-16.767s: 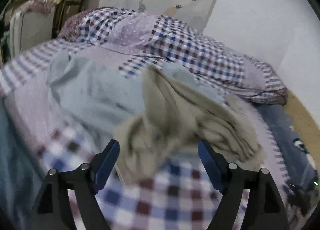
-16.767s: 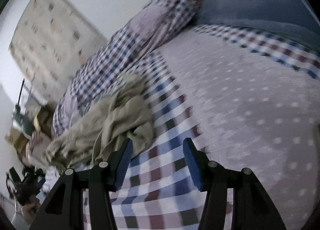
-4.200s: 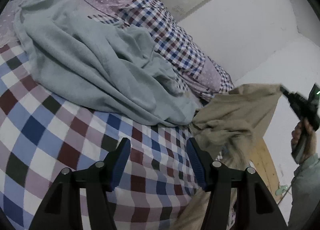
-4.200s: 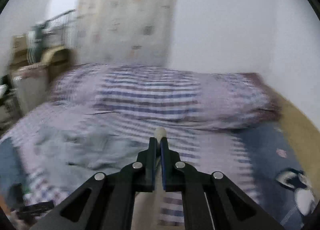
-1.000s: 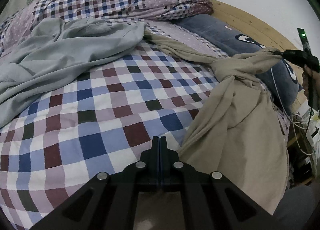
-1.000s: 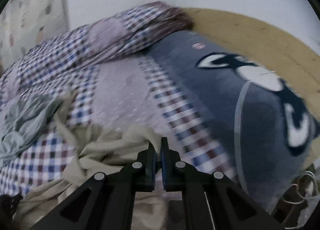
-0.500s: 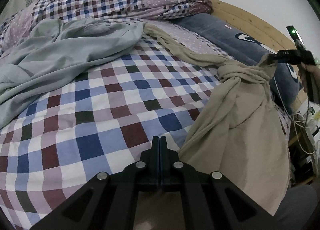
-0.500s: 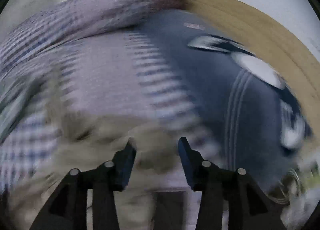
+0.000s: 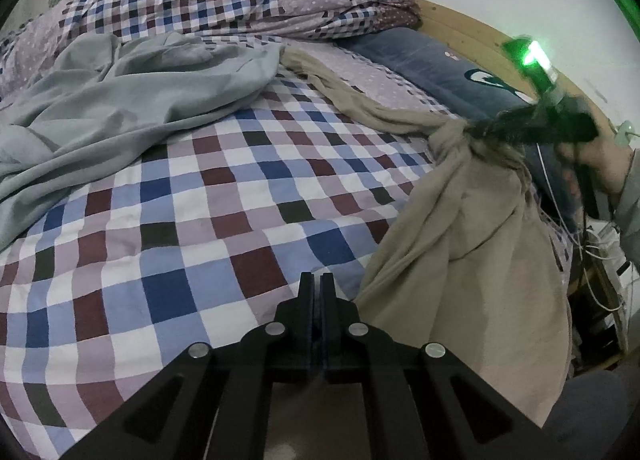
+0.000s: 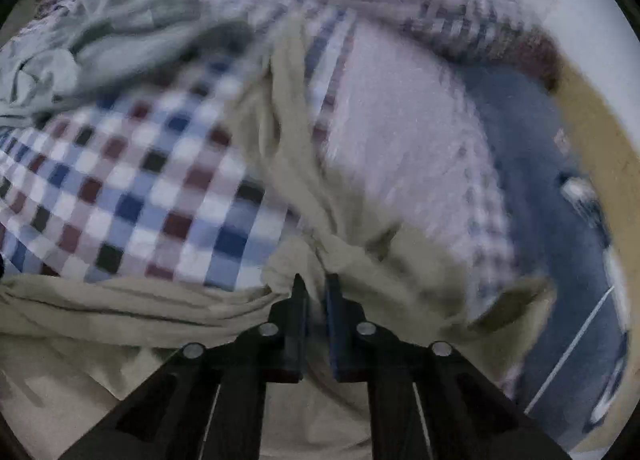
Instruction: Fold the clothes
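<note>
A beige garment (image 9: 480, 260) hangs twisted off the bed's right edge, one long strip trailing back across the bed. My right gripper (image 9: 476, 128), held by a person's hand (image 9: 600, 156), pinches its bunched knot. In the right wrist view, the right gripper (image 10: 316, 286) has its jaws closed to a narrow gap on a wad of the beige garment (image 10: 360, 260). My left gripper (image 9: 317, 280) is shut low over the checked bed cover (image 9: 180, 220), with the garment's lower edge running under its right side.
A grey-blue garment (image 9: 120, 100) lies crumpled at the left. A rolled checked duvet (image 9: 220, 0) lines the back. A dark blue pillow (image 9: 432, 60) rests against the wooden headboard (image 9: 472, 28). Cables (image 9: 600, 252) hang beside the bed's right edge.
The right gripper, open half a second ago, has closed on the garment's knot and dropped toward the bed. The left gripper stays shut and has hardly moved.
</note>
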A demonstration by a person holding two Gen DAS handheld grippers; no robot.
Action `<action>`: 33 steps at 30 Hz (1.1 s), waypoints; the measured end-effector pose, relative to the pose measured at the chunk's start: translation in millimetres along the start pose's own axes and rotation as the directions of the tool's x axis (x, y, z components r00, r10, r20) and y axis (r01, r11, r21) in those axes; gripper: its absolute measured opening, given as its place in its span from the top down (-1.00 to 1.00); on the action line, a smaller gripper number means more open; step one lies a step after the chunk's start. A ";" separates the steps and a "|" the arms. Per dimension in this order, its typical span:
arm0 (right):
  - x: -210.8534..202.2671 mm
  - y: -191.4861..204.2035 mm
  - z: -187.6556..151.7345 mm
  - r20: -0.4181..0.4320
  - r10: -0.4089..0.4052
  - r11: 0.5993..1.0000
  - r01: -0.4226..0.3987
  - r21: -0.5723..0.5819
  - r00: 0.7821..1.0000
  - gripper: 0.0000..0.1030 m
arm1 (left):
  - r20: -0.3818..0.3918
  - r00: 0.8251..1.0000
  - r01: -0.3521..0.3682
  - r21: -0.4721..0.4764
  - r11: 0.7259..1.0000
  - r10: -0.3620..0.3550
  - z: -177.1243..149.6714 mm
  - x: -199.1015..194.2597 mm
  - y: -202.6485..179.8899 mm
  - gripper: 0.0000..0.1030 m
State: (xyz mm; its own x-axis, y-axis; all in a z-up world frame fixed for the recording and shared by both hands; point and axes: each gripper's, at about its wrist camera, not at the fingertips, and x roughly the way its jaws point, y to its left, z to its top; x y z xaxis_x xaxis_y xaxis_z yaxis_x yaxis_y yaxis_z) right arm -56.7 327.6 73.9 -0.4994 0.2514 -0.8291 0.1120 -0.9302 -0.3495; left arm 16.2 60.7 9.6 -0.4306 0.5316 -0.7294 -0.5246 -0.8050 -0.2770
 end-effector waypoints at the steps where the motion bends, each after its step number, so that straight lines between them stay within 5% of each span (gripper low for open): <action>1: -17.6 -6.3 5.3 0.049 -0.007 1.000 0.006 0.018 0.999 0.87 | 0.000 1.000 0.001 -0.003 1.000 -0.001 -0.3 0.0 0.2 1.00; 10: -190.4 -45.9 37.1 0.400 -0.077 0.993 0.035 0.112 0.913 0.87 | -0.001 1.000 -0.006 -0.015 1.000 0.006 -2.2 0.8 -0.9 1.00; 17: -272.8 -109.3 41.6 0.551 -0.212 0.953 0.046 0.299 0.807 0.87 | -0.009 1.000 -0.016 -0.032 0.999 0.016 -5.2 1.4 2.0 1.00; 20: -271.8 -159.5 25.9 0.477 -0.375 0.873 0.129 0.471 0.795 0.87 | -0.013 1.000 -0.007 -0.044 0.999 0.007 -6.4 0.9 4.6 1.00; 24: -216.6 -230.3 -22.8 0.133 -0.567 0.678 0.369 0.636 0.813 0.86 | -0.016 1.000 -0.008 -0.043 0.999 0.007 -6.3 0.9 4.4 1.00; 27: -163.2 -263.3 -77.6 -0.116 -0.561 0.574 0.486 0.659 0.820 0.80 | -0.017 1.000 -0.004 -0.045 0.999 0.003 -4.9 1.3 5.1 1.00; 29: -147.3 -263.5 -104.0 -0.159 -0.524 0.557 0.478 0.679 0.837 0.79 | -0.016 1.000 -0.001 -0.047 0.999 0.001 -5.0 1.6 6.3 1.00; 31: -146.8 -247.8 -120.3 -0.141 -0.533 0.562 0.473 0.678 0.834 0.41 | -0.017 1.000 0.002 -0.052 0.999 -0.003 -4.5 0.8 7.6 1.00; 33: -156.1 -221.2 -127.8 -0.071 -0.531 0.600 0.434 0.672 0.844 -0.21 | -0.020 1.000 0.011 -0.067 0.998 -0.012 -4.1 0.8 9.4 1.00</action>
State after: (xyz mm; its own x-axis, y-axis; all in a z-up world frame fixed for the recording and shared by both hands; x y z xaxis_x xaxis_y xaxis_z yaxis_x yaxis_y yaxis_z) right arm 106.3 528.3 224.9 -0.4199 0.7253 -0.5455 -0.7271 -0.6286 -0.2761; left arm 14.0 52.5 3.9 -0.4089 0.5361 -0.7385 -0.4794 -0.8148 -0.3260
